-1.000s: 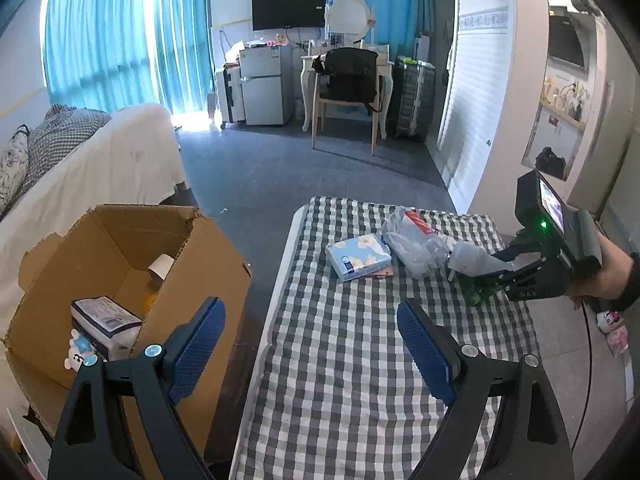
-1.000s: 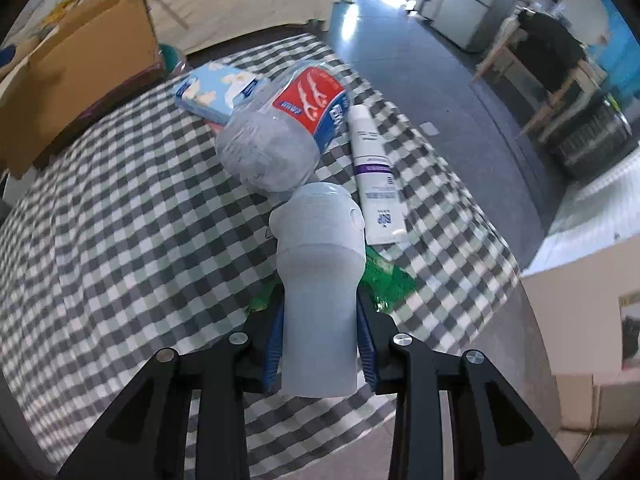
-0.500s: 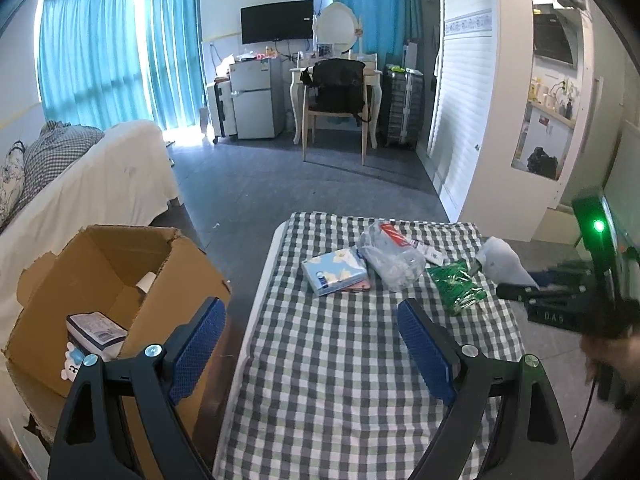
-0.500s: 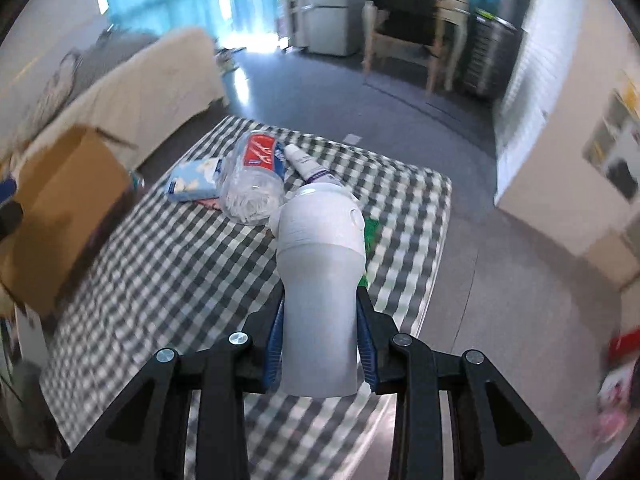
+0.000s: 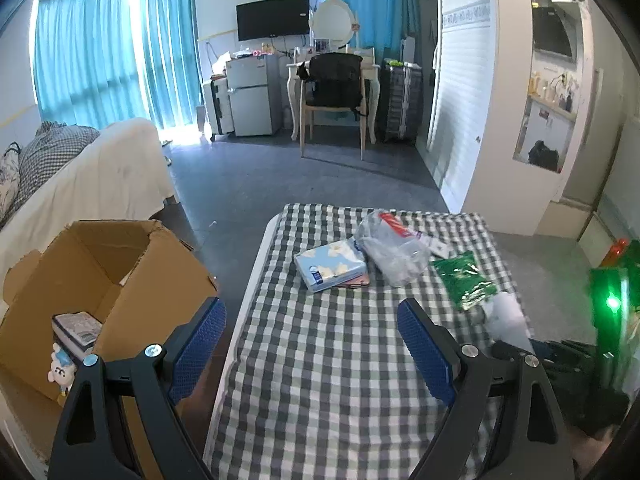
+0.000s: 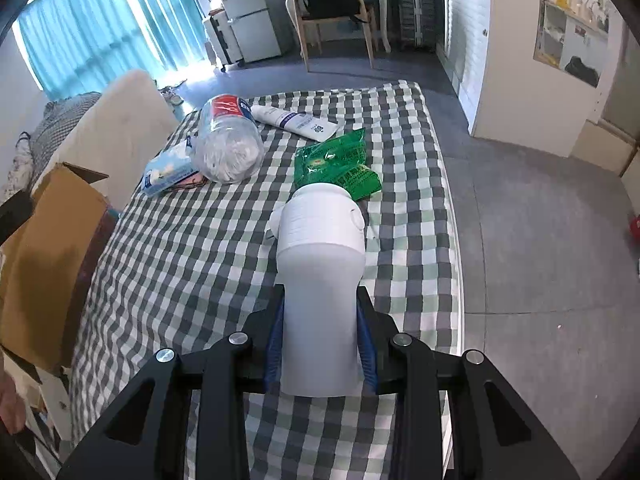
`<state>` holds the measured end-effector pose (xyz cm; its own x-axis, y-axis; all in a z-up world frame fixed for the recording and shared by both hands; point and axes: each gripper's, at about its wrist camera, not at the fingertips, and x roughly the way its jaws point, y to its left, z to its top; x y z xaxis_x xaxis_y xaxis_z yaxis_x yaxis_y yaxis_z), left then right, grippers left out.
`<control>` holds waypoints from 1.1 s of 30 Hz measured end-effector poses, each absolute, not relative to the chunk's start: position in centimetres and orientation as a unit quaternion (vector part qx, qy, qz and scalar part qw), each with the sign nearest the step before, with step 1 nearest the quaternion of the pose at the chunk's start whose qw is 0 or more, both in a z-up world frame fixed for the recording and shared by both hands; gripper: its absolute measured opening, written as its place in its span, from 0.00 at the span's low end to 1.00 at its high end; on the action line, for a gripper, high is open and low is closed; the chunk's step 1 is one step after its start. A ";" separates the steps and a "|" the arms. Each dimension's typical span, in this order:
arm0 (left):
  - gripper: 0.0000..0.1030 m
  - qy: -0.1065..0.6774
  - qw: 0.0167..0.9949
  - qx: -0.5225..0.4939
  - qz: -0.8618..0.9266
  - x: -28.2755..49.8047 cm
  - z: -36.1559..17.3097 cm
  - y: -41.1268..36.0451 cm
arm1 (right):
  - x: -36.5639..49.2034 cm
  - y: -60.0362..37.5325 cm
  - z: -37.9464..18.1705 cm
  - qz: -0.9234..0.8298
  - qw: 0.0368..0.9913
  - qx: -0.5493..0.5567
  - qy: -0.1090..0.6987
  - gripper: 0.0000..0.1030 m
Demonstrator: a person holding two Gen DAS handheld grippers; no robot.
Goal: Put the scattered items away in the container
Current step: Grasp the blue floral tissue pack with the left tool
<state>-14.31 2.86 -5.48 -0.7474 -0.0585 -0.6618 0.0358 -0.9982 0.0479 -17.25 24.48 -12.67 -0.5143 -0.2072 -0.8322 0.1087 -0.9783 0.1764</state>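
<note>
In the left wrist view, the cardboard box (image 5: 108,276) beside the table already holds a few packets, so part of the work is done; on the checked cloth (image 5: 320,360) there remain a tissue pack (image 5: 330,266), a plastic bottle (image 5: 394,248) and a green packet (image 5: 464,278). The left gripper (image 5: 310,346) is spread wide and holds nothing. In the right wrist view, the right gripper (image 6: 320,344) pinches a white bottle (image 6: 320,276) above the cloth, not yet at the box; a white tube (image 6: 296,122) also waits.

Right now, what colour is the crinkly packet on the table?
Green packet, clearest in the right wrist view.
</note>
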 end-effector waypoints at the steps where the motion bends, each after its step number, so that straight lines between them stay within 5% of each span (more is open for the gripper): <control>1: 0.88 -0.020 0.027 0.353 -0.935 -14.9 -5.8 2.9 | -17.0 24.5 -12.5 -0.871 0.090 0.480 -0.050 0.31; 25: 0.87 -0.045 -0.008 0.392 -0.919 -28.3 -16.1 4.3 | -16.1 22.7 -10.5 -0.882 0.123 0.453 -0.043 0.31; 33: 0.76 -0.029 -0.002 0.399 -0.916 -28.0 -16.3 3.6 | -16.1 22.5 -10.6 -0.882 0.119 0.455 -0.041 0.31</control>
